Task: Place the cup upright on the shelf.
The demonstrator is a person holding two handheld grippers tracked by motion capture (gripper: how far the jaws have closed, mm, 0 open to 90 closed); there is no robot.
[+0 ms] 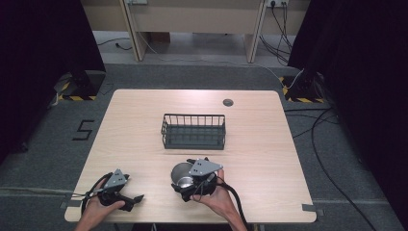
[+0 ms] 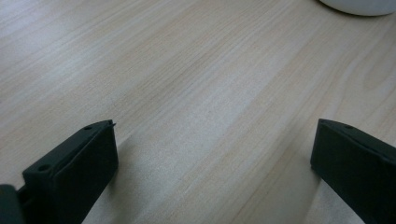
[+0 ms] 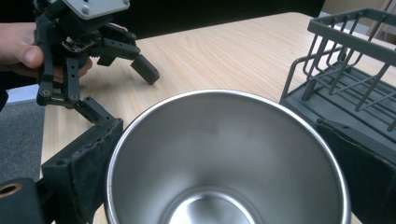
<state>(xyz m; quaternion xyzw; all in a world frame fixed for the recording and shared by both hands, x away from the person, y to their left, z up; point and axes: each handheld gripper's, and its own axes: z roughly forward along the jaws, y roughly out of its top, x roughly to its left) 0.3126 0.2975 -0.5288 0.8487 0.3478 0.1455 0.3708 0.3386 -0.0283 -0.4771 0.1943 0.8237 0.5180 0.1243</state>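
A shiny steel cup (image 1: 181, 172) stands upright on the wooden table (image 1: 134, 120), near its front edge. My right gripper (image 1: 186, 182) is shut on the cup; in the right gripper view the cup (image 3: 224, 140) sits between both jaws, mouth open and empty. At the front left my left gripper (image 1: 133, 201) lies low over the table, open, with bare wood between its jaws (image 2: 212, 140). The right gripper view also shows the left gripper (image 3: 126, 93) in a hand.
A dark wire basket (image 1: 193, 115) stands empty at the table's middle, just beyond the cup; its corner (image 3: 345, 70) is close on the right. A round grommet (image 1: 228, 102) sits near the far edge. A pale rounded edge (image 2: 359, 5) is ahead of the left gripper.
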